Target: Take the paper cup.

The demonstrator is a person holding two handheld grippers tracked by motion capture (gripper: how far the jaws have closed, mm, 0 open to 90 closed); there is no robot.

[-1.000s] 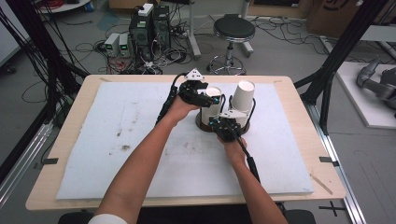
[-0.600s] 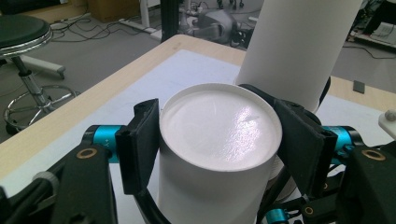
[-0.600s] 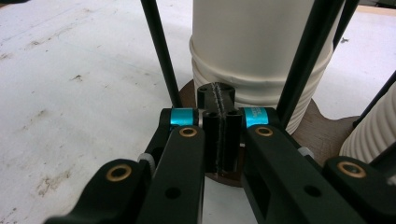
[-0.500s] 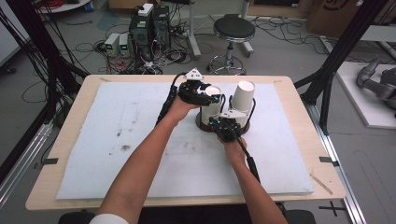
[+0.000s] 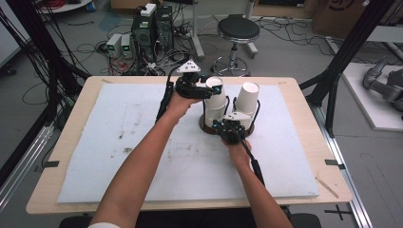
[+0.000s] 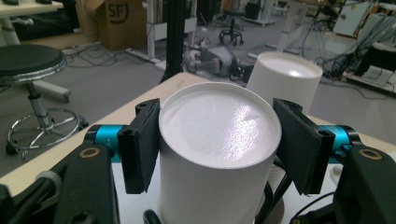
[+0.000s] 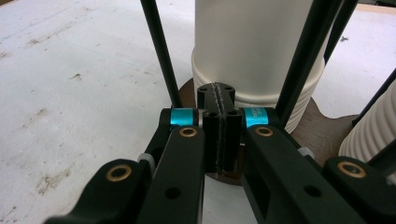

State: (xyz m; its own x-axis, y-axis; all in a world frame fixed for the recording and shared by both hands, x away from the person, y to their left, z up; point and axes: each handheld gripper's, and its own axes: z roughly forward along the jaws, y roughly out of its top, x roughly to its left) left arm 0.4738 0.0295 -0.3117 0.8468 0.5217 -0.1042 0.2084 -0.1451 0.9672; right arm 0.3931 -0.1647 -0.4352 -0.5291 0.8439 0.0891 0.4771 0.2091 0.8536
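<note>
Your white foam mat [image 5: 142, 142] covers most of the wooden table [image 5: 66, 190], and on it sits a brown cup holder [image 5: 205, 127] with black wire loops. Your left gripper [image 5: 205, 90] has just closed and pinches an upside-down white paper cup [image 6: 217, 140] atop the left stack, beside the second cup stack [image 5: 247, 97]. Your right gripper [image 7: 218, 100] has its jaws pressed together, nothing between them, low at the holder's near edge.

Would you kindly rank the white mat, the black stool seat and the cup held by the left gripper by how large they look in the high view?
1. White mat, by far the largest.
2. Black stool seat, though it stands farther from the camera, so its true size is unsure.
3. Cup clamped in the left gripper, the smallest, by a narrow margin.
</note>
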